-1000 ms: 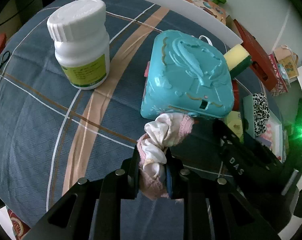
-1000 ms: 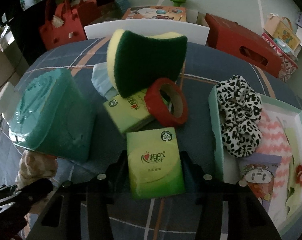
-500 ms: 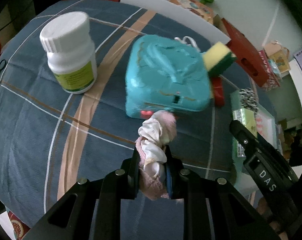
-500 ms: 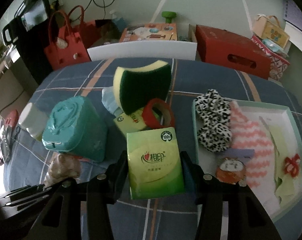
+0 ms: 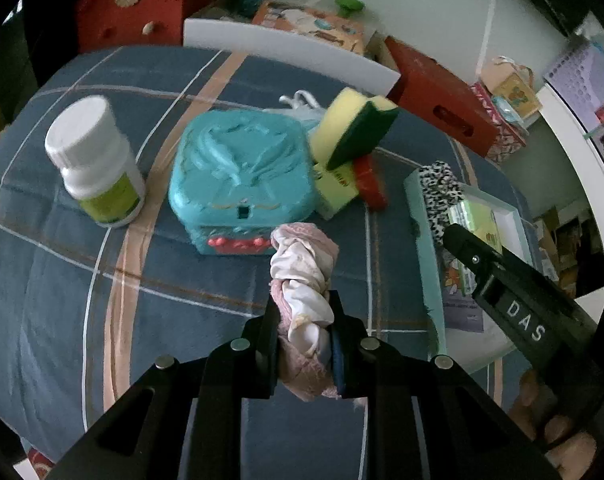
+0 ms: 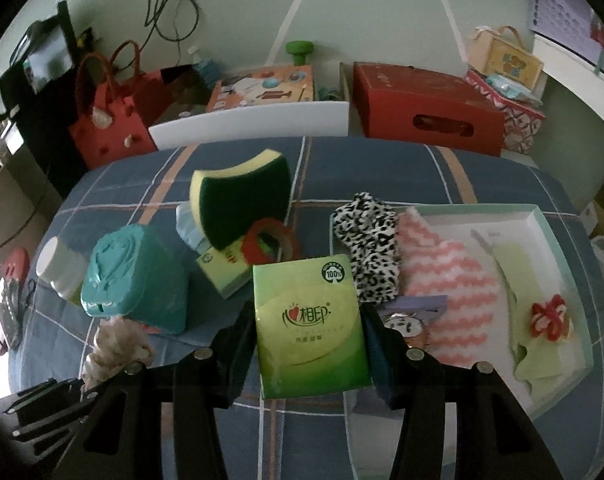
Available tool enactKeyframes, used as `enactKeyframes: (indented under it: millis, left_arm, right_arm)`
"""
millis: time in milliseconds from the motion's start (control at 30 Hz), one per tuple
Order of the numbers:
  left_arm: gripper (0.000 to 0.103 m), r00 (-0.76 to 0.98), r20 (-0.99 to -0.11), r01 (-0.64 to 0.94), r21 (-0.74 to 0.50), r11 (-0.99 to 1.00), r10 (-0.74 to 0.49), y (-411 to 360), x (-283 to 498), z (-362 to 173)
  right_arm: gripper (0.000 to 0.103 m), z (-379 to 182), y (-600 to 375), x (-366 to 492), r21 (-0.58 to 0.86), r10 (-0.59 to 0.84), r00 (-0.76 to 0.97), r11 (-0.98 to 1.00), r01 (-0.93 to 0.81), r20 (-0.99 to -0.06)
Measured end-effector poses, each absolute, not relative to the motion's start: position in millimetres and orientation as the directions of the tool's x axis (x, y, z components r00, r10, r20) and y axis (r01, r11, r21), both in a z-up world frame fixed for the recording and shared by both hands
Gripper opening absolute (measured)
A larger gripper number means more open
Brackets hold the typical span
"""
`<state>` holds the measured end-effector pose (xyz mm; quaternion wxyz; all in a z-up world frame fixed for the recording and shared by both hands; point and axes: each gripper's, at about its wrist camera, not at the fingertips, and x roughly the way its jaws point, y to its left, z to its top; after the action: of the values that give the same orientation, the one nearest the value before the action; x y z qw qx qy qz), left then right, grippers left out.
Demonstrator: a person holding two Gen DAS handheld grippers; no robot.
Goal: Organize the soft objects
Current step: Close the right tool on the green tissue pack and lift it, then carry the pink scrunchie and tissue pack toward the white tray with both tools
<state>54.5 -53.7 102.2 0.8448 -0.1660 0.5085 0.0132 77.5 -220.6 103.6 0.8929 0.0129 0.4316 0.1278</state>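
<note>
My left gripper (image 5: pixel 304 312) is shut on a pink and white scrunchie (image 5: pixel 302 272) and holds it above the blue plaid cloth, in front of a teal box (image 5: pixel 242 176). My right gripper (image 6: pixel 307 312) is shut on a green tissue pack (image 6: pixel 307 324) and holds it above the cloth at the left edge of a pale green tray (image 6: pixel 565 248). The tray holds a leopard scrunchie (image 6: pixel 371 240), a pink zigzag cloth (image 6: pixel 445 276), a light green cloth (image 6: pixel 517 276) and a red bow (image 6: pixel 549 314). The scrunchie also shows in the right wrist view (image 6: pixel 116 346).
A white pill bottle (image 5: pixel 94 168) stands left of the teal box. A yellow-green sponge (image 6: pixel 242 196), a red tape roll (image 6: pixel 272 240) and a second tissue pack (image 6: pixel 222 270) lie behind. Red boxes (image 6: pixel 425 106) and a red bag (image 6: pixel 106 128) stand beyond the table.
Both grippers have lifted and drawn back from the table with their loads. The right gripper with the tissue pack has moved toward the tray; the left has swung right with the scrunchie.
</note>
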Motion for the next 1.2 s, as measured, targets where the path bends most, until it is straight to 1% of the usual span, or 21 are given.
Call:
enactKeyframes:
  millis: [133,333,700,867,1200]
  left_arm:
    - [0.021,0.498,-0.856,-0.158,-0.248,0.956,-0.140,-65,57,106]
    - [0.021,0.498,-0.850,-0.103,-0.256,0.961,-0.173,-86,63,107]
    - [0.021,0.494,-0.851,-0.060,-0.239,0.969,-0.179,-110,81,113]
    - [0.021,0.507,-0.843,-0.017,-0.218,0.976,-0.179,-126,96,123]
    - [0.021,0.506,-0.828,0.106,-0.219,0.970,-0.242,-179,139,133]
  right_arm:
    - [0.053,108,-234,80,0.139,0.222,0.612,0.974,-0.180,-0.759]
    - [0.053,112,-258,86,0.138,0.178,0.633,0.984,-0.112,-0.754]
    - [0.053,113,-310,106,0.139,0.084,0.655,0.990,0.033,-0.751]
    - [0.053,106,-342,116,0.154,0.049,0.652,0.982,0.105,-0.757]
    - [0.053,83,-407,126,0.224,0.007,0.627,0.937,0.267,-0.779]
